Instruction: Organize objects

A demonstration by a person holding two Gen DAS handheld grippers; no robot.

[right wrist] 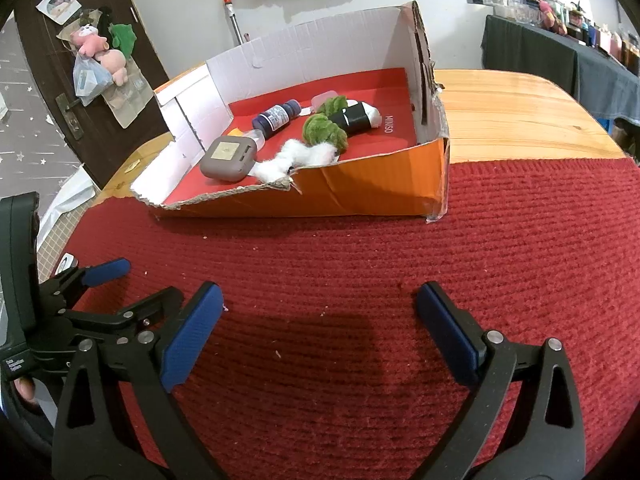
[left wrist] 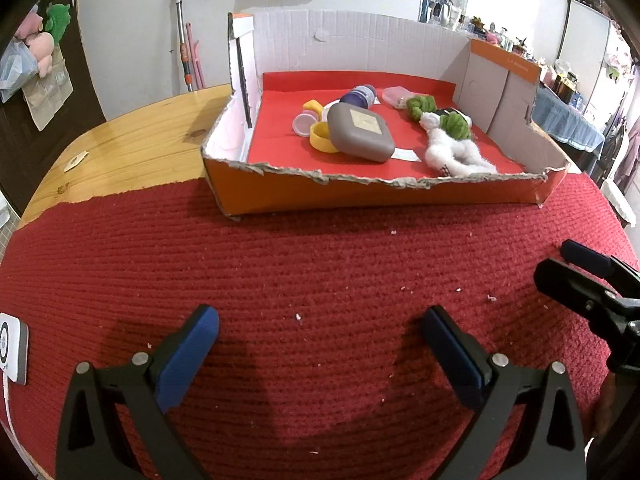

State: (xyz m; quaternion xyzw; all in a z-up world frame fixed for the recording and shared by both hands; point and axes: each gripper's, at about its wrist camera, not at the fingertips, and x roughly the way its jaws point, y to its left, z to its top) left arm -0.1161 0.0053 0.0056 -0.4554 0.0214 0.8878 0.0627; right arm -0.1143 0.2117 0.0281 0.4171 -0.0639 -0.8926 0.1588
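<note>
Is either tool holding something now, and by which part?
Nothing is held. The left tool and the right tool are both open above the red mat.

Lots half-hidden in the box, edges clipping the rest

Yellow ring (left wrist: 320, 138) partly behind grey case (left wrist: 360, 132); black roll (right wrist: 354, 118) tucked behind green pom-poms (right wrist: 324, 130); bottle (right wrist: 276, 118) label too small to read. Right gripper (left wrist: 576, 268) cut off at frame edge; white device (left wrist: 14, 348) clipped at left.

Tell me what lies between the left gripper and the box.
Only bare red mat with a few white crumbs lies between the open left gripper and the box, seen in the left wrist view.
</note>
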